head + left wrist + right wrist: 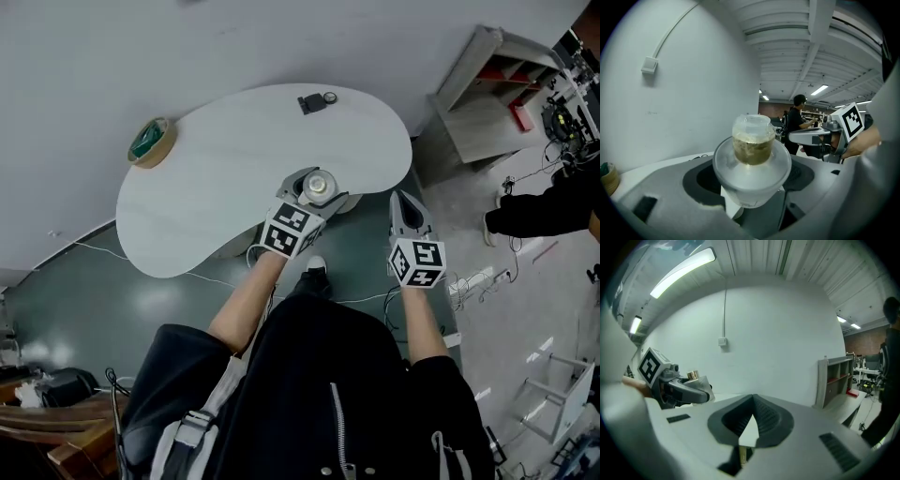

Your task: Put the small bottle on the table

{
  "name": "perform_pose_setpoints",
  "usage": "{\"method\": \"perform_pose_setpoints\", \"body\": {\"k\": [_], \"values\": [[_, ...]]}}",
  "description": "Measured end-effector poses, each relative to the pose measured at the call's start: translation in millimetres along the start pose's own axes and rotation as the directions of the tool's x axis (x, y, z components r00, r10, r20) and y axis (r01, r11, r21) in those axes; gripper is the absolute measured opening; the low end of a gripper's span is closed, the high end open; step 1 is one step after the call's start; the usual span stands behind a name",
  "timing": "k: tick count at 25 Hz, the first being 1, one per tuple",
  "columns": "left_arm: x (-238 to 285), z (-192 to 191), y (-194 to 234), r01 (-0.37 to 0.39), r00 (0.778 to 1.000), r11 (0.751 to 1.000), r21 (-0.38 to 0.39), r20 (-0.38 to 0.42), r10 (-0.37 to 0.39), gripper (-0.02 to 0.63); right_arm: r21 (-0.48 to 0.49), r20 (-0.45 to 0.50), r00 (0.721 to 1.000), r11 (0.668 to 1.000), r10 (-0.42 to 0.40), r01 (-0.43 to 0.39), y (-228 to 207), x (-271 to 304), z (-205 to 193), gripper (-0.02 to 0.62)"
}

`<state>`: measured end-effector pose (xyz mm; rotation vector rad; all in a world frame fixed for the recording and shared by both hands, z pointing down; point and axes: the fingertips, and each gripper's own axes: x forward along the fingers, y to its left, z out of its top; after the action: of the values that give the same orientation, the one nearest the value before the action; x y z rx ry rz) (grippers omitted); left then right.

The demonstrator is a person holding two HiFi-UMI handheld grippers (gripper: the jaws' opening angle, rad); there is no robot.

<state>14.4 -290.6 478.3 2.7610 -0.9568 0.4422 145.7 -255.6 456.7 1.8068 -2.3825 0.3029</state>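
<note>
The small bottle [319, 186] is clear, with a clear cap and brownish contents. My left gripper [316, 199] is shut on it over the near edge of the white table [216, 187]. In the left gripper view the bottle [752, 145] fills the space between the jaws of the left gripper [752, 171], cap pointing away. Whether it rests on the tabletop I cannot tell. My right gripper [406, 208] hovers just right of the table's edge, shut and empty; in its own view the right gripper [752, 404] shows its jaws meeting, with the left gripper [677, 386] off to the left.
A roll of tape [150, 141] lies at the table's far left, and a small dark object [316, 101] at its far edge. A shelf unit [492, 89] stands to the right. A person [544, 208] stands on the floor at right, among cables [469, 281].
</note>
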Motion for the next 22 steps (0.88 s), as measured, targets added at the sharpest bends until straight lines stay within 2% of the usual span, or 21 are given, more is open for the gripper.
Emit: {"method": "perform_pose_setpoints", "body": {"k": [7, 22], "values": [[41.5, 15.9, 47.1, 0.037, 0.999, 0.999, 0.013, -0.007, -0.037, 0.344, -0.004, 0.003, 0.999, 0.999, -0.033, 0.033, -15.6, 53.0, 15.6, 0.003], [78.1, 17.5, 74.8, 0.066, 0.997, 0.998, 0.016, -0.049, -0.065, 0.345, 0.007, -0.022, 0.999, 0.999, -0.048, 0.049, -36.7, 88.6, 16.4, 0.003]]}}
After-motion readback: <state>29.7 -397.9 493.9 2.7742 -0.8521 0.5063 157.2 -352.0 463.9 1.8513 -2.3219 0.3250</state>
